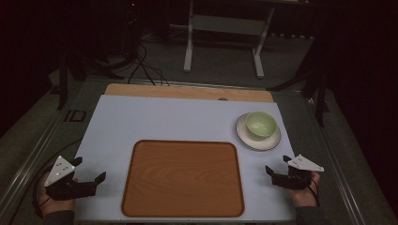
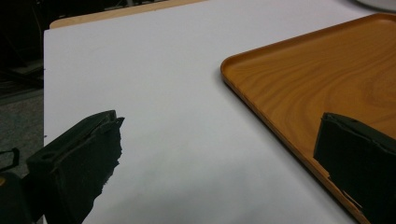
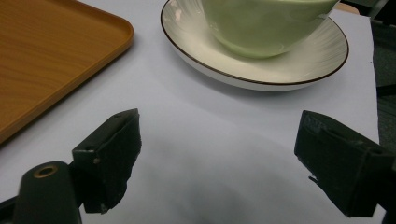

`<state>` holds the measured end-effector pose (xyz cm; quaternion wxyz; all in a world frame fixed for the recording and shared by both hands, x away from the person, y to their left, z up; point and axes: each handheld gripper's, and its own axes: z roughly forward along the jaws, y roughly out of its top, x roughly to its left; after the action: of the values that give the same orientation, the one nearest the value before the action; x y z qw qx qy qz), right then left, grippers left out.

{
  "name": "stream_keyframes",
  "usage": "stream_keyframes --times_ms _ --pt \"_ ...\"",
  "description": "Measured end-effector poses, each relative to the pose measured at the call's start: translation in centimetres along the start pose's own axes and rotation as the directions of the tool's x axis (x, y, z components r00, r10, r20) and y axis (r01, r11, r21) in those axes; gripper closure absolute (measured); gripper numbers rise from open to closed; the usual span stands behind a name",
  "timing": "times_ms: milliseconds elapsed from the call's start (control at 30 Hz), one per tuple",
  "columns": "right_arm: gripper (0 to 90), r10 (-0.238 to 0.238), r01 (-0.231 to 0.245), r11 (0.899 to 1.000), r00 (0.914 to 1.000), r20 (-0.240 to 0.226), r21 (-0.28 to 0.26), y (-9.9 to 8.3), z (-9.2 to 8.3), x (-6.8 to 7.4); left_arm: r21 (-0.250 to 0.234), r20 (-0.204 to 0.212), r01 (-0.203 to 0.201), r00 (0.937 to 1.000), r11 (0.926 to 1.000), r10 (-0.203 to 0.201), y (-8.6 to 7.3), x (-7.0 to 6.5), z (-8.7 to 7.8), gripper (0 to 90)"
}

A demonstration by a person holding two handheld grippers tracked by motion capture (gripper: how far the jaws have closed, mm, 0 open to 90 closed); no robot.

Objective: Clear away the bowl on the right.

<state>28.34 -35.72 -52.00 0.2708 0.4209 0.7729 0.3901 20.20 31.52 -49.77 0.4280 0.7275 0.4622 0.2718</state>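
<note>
1. High view: a wooden tray (image 1: 183, 178) lies empty in the middle of a pale mat (image 1: 164, 119) on the table; a green bowl (image 1: 261, 123) sits on a white plate (image 1: 270, 140) at the mat's far right, just beyond the tray's right corner
2. The left gripper (image 1: 89, 180) rests at the mat's near left edge, its jaws spread and pointing toward the tray; the right gripper (image 1: 276, 174) rests at the near right edge, below the plate, jaws spread with nothing between them
3. Left gripper view: the two black jaws stand wide apart over the bare mat (image 2: 154, 93), and the right one overlaps the tray's (image 2: 317, 79) near rim
4. Right gripper view: the jaws stand wide apart over the mat (image 3: 210, 154), holding nothing; the plate (image 3: 299, 70) with the bowl (image 3: 261, 23) on it lies just ahead, apart from the jaws, and the tray's corner (image 3: 51, 51) shows at the left
</note>
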Motion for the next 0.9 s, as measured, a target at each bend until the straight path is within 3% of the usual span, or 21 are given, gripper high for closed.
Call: stream_keyframes --times_ms 600,700,900 --pt "15.0 -0.018 0.018 1.000 0.9998 -0.006 -0.014 0.6 -0.5 0.3 -0.002 -0.025 0.013 0.9996 0.9999 -0.013 -0.1 0.1 -0.1 1.0" --pt "16.5 -0.025 0.024 0.999 0.9993 -0.027 -0.022 1.0 -0.5 0.4 -0.004 -0.030 0.015 0.9994 0.9999 -0.015 -0.1 0.1 -0.1 1.0" --pt "18.2 -0.075 0.075 0.997 0.9969 -0.024 -0.020 2.1 -0.1 0.6 -0.002 -0.042 0.016 0.9990 0.9999 -0.016 -0.1 0.1 -0.3 1.0"
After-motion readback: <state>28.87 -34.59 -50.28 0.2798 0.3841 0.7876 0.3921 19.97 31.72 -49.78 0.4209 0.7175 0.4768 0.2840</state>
